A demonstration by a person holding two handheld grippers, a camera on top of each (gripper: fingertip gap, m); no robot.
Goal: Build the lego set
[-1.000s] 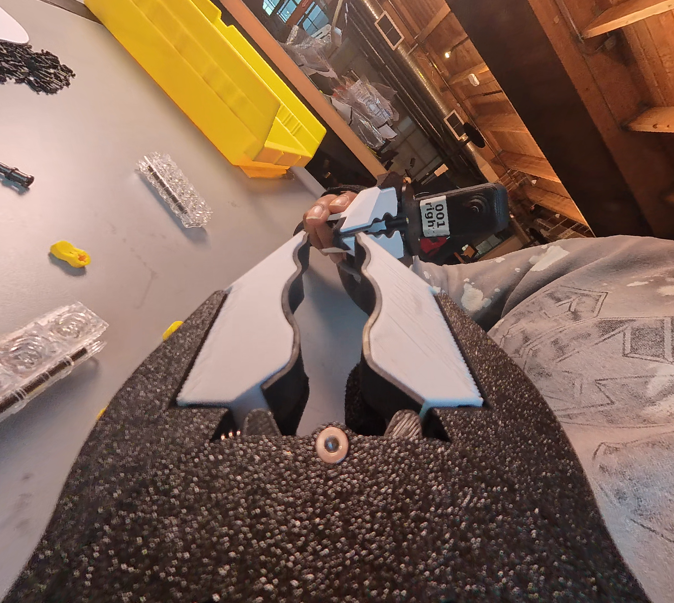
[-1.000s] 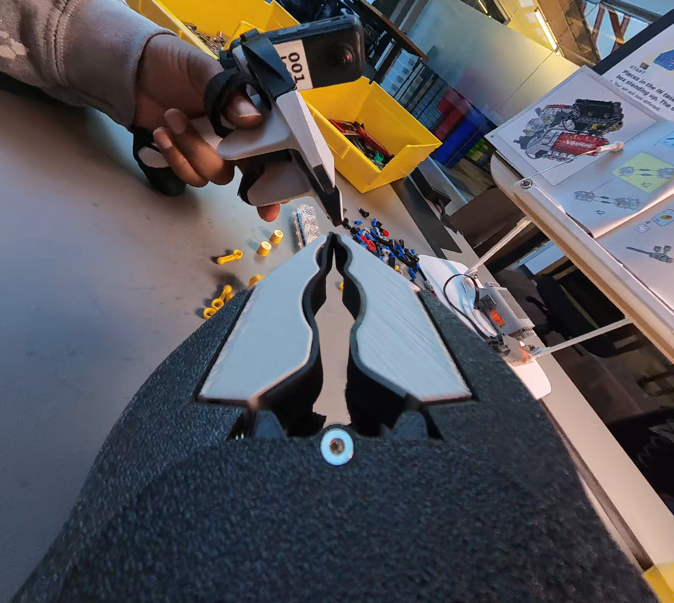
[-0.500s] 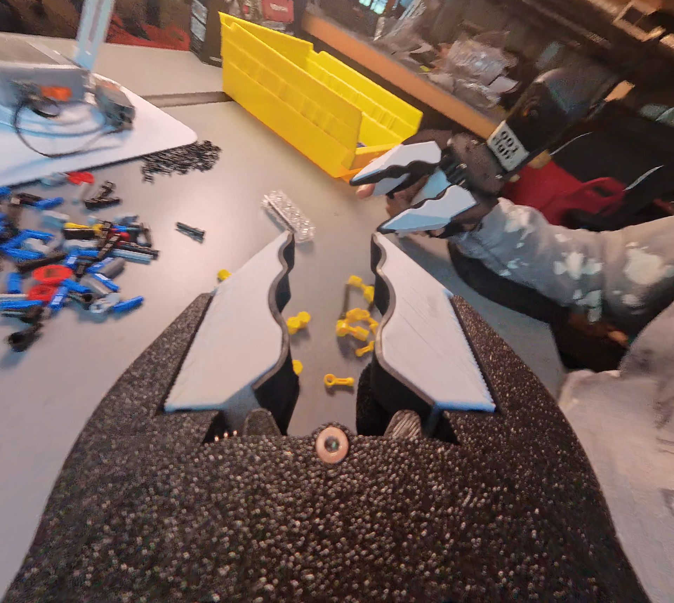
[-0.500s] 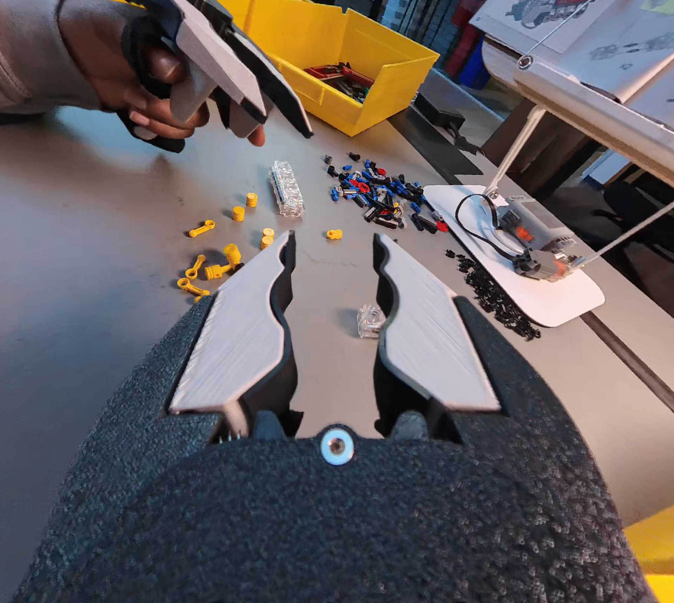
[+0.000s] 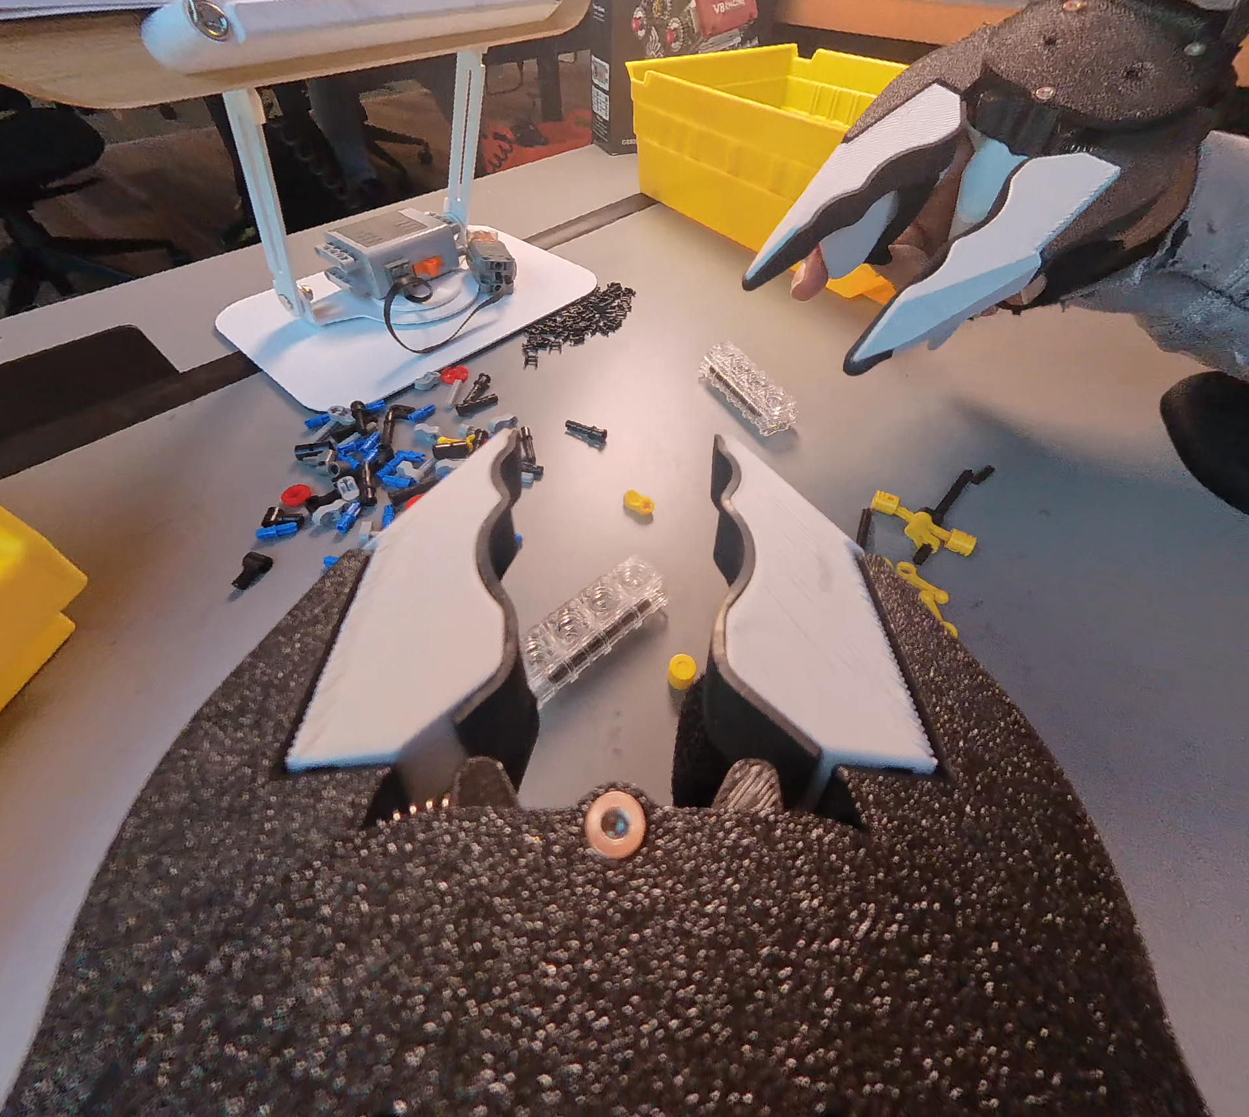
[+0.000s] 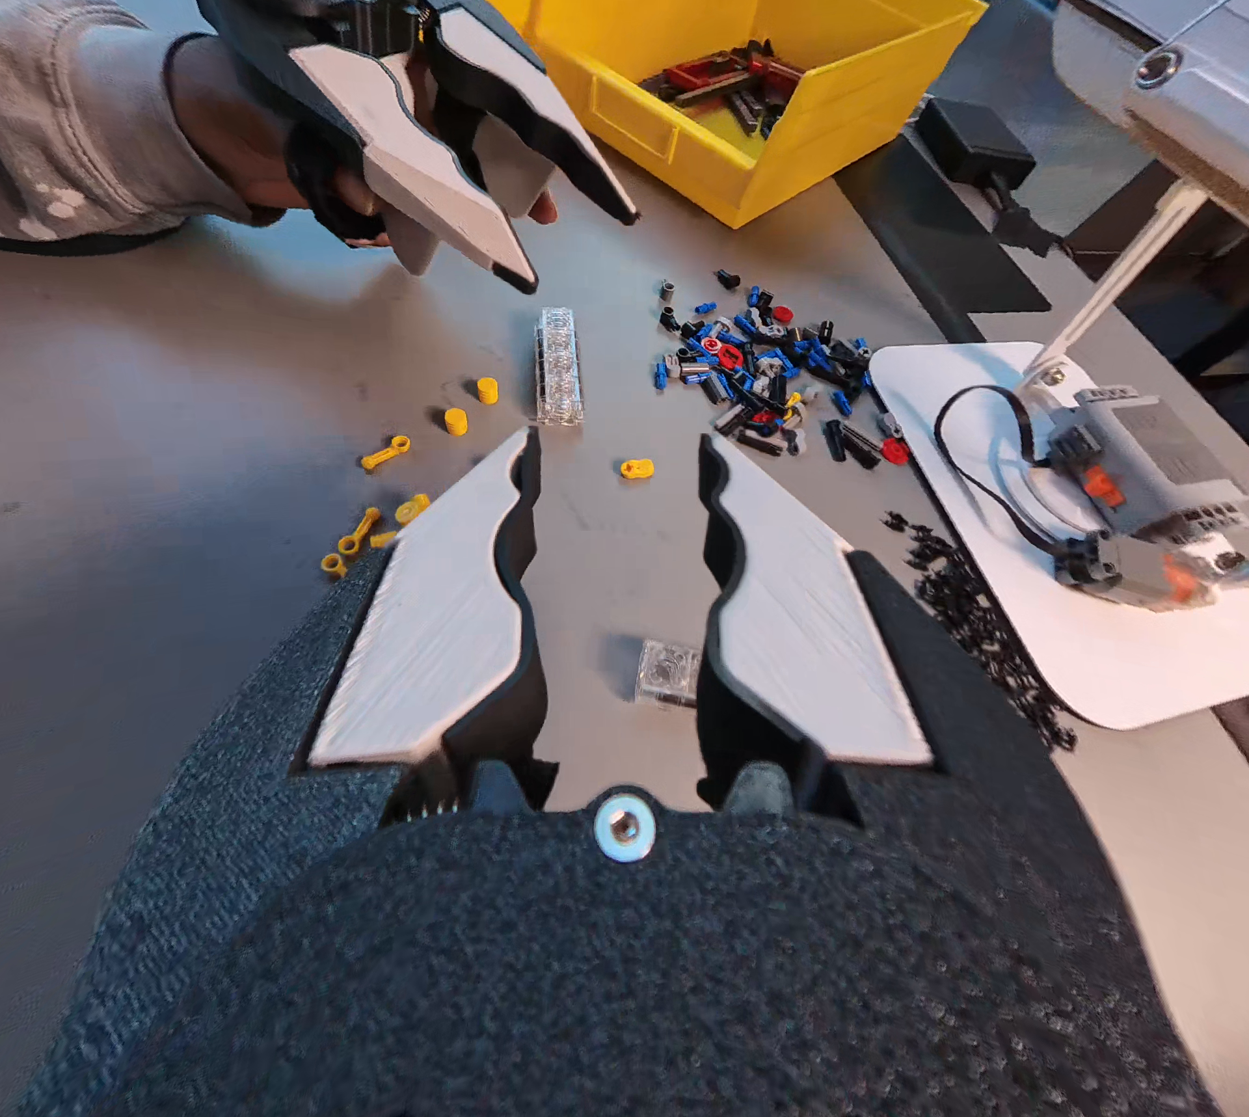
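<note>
My left gripper is open and empty, hovering over the grey table with a long clear studded brick lying between its fingers. A yellow cylinder and a small yellow connector lie beside that brick. My right gripper is open and empty above a second clear brick, which lies close to its right finger. Each gripper also shows in the other's view, open: the right one and the left one.
A pile of small blue, black and red parts, loose yellow pieces and black pins lie on the table. A white stand base carries a grey motor. A yellow bin stands behind. The yellow cylinder lies around 9 cm away from my left fingertips. Seen from the right wrist view as well.
Both grippers have swung from facing each other, down toward the table, and opened from nearly shut to wide. The clear bricks now lie between their fingers.
</note>
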